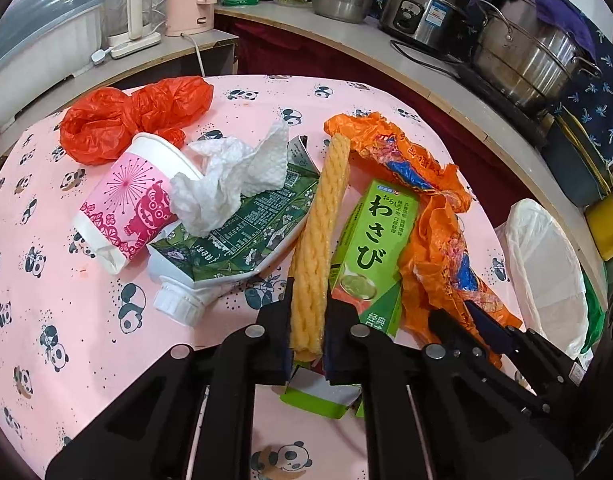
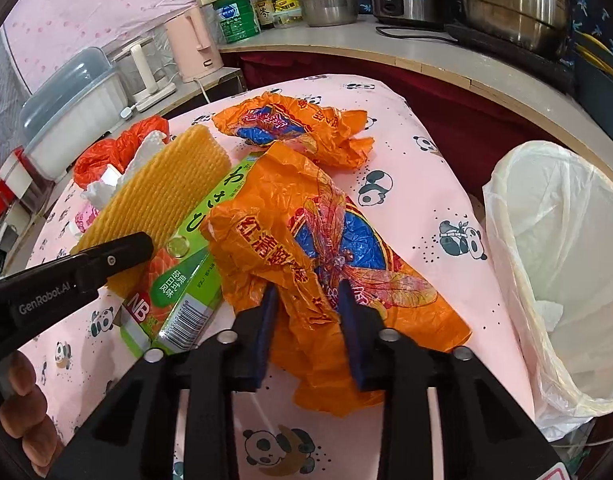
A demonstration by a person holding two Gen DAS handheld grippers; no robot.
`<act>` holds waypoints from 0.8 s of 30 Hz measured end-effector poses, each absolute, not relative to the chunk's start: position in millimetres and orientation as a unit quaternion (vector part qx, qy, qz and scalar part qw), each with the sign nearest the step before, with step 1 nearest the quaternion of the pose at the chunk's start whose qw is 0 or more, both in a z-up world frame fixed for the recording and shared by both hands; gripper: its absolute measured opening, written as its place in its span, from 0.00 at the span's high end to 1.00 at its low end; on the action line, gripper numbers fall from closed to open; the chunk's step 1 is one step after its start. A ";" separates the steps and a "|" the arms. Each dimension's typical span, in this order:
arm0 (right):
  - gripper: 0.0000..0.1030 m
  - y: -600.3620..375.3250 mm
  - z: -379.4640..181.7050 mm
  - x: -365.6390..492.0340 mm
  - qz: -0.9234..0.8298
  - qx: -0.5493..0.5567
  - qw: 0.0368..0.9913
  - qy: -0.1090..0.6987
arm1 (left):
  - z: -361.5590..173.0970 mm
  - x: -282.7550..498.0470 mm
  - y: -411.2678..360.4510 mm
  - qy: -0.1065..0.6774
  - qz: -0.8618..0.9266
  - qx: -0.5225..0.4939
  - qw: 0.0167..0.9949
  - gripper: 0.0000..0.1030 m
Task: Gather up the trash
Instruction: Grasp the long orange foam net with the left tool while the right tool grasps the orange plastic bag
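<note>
A long yellow foam net sleeve [image 1: 318, 232] lies across the trash pile, and my left gripper [image 1: 308, 320] is shut on its near end. The same sleeve [image 2: 162, 200] shows in the right wrist view with the left gripper's fingers [image 2: 118, 254] clamped on it. A crumpled orange plastic bag [image 2: 330, 240] with blue and red print is bunched between the blue pads of my right gripper [image 2: 308, 312], which is shut on it. Under both lies a green wasabi box [image 1: 366, 248]. Beside the table on the right stands a bin with a white liner [image 2: 558, 272].
On the pink panda tablecloth [image 1: 46, 280] lie a pink paper cup [image 1: 130, 208], a white tissue [image 1: 226, 184], a flattened green carton [image 1: 234, 240], a red plastic bag [image 1: 134, 116] and a second orange bag [image 2: 298, 128]. Pots and a rice cooker [image 1: 422, 12] line the counter behind.
</note>
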State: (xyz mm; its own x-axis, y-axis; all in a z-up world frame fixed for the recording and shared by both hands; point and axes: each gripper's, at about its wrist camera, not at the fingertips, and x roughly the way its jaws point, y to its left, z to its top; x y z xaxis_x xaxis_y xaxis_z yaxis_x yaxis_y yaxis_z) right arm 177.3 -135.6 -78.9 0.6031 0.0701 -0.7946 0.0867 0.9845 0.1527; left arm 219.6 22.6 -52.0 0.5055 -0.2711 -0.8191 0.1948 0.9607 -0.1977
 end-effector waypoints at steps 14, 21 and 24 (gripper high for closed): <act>0.90 -131.8 -31.6 148.2 0.013 0.090 0.910 0.404 | -7.7 186.9 29.2 0.437 -0.123 -0.041 0.890 0.91; 0.90 -135.7 -0.1 127.1 0.014 0.095 0.924 0.370 | 17.0 166.8 18.9 0.416 -0.134 -0.036 0.899 0.91; 0.90 -141.1 8.8 119.5 0.011 0.096 0.927 0.362 | 25.2 158.1 8.7 0.408 -0.143 -0.029 0.901 0.91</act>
State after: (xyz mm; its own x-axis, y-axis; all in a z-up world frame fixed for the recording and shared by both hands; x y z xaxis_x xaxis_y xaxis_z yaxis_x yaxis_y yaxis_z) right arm 119.5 -141.1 8.8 0.7383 0.0901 -0.6684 0.0491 0.9812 0.1865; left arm 158.1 8.7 25.1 0.6254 -0.2821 -0.7275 0.2347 0.9572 -0.1694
